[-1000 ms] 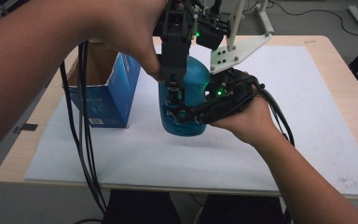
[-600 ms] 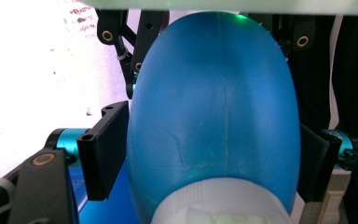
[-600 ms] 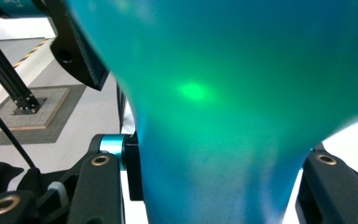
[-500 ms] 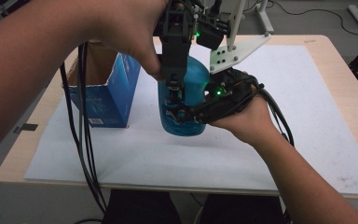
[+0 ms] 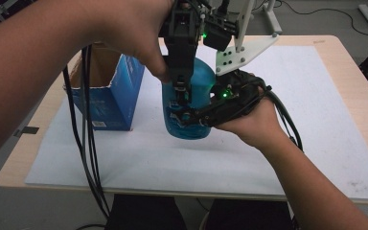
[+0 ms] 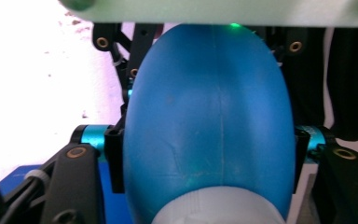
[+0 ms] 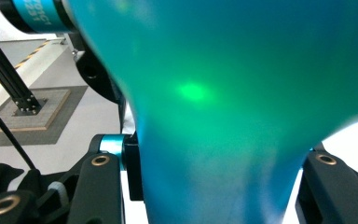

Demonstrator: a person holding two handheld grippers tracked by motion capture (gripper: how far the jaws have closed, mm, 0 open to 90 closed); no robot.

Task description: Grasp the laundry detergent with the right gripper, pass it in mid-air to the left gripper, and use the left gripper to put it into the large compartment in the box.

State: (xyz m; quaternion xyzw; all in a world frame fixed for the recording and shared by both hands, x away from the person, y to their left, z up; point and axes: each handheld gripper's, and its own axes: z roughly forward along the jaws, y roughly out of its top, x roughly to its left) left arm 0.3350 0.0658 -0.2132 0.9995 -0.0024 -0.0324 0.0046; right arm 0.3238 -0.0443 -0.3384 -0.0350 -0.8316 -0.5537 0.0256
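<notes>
While the right hand-held gripper [image 5: 184, 117] grips the blue bottle [image 6: 209, 126], the left hand-held gripper [image 5: 181, 91] has just clamped it

I can read no text: print on the blue box [image 5: 106, 103] beside my left gripper [image 5: 181, 96] and on a cyan sleeve [image 7: 37, 14] is too blurred.
</notes>
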